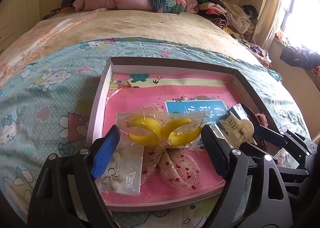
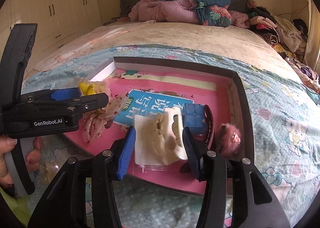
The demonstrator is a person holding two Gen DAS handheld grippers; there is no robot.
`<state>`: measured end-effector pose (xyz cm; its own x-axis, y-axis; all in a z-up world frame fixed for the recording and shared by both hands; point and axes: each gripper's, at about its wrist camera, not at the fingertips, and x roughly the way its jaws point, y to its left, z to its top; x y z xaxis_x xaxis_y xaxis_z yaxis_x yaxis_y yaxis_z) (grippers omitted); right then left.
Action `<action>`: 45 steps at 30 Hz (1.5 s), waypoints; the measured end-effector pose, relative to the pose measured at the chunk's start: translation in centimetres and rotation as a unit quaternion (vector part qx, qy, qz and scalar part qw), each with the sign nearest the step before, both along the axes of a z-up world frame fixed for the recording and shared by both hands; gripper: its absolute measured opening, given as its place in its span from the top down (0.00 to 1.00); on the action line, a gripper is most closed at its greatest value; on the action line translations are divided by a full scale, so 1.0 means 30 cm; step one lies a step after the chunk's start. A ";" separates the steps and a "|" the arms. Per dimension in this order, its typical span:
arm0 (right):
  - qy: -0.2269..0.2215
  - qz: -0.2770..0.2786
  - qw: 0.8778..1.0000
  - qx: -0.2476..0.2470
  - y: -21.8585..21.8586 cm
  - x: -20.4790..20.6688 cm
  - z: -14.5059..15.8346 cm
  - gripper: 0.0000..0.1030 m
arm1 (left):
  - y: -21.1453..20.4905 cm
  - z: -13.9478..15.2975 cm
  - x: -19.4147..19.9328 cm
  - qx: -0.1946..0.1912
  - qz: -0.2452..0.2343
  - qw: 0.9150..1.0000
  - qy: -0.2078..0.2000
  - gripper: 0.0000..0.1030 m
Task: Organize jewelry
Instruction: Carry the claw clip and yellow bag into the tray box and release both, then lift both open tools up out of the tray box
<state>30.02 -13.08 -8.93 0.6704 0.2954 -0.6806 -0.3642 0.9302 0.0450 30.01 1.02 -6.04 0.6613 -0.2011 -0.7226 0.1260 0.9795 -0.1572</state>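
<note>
Earring bag (image 1: 160, 130) lies left of hair claw (image 1: 238, 128) (both inside tray (image 1: 100, 96)).

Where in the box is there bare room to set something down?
Far end of the box: the pink liner lies bare between the far wall and the blue card. Near end is crowded: banana bag, earring card, cream clip, pink fuzzy clip.

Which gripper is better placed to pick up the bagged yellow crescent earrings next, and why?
Left. The left gripper stands open with the yellow earring bag between its fingers, while the right gripper frames the cream hair clip.
</note>
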 end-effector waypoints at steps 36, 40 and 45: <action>-0.070 -0.058 0.995 0.041 -0.213 -0.362 0.179 0.23 | -0.016 0.124 -0.371 -0.002 -0.006 0.997 -0.081 0.11; -0.063 -0.057 0.996 0.042 -0.210 -0.390 0.165 0.23 | -0.004 0.111 -0.389 0.000 -0.006 0.997 -0.076 0.11; -0.048 -0.053 0.997 0.043 -0.195 -0.420 0.135 0.23 | 0.006 0.086 -0.421 0.010 -0.006 0.998 -0.069 0.11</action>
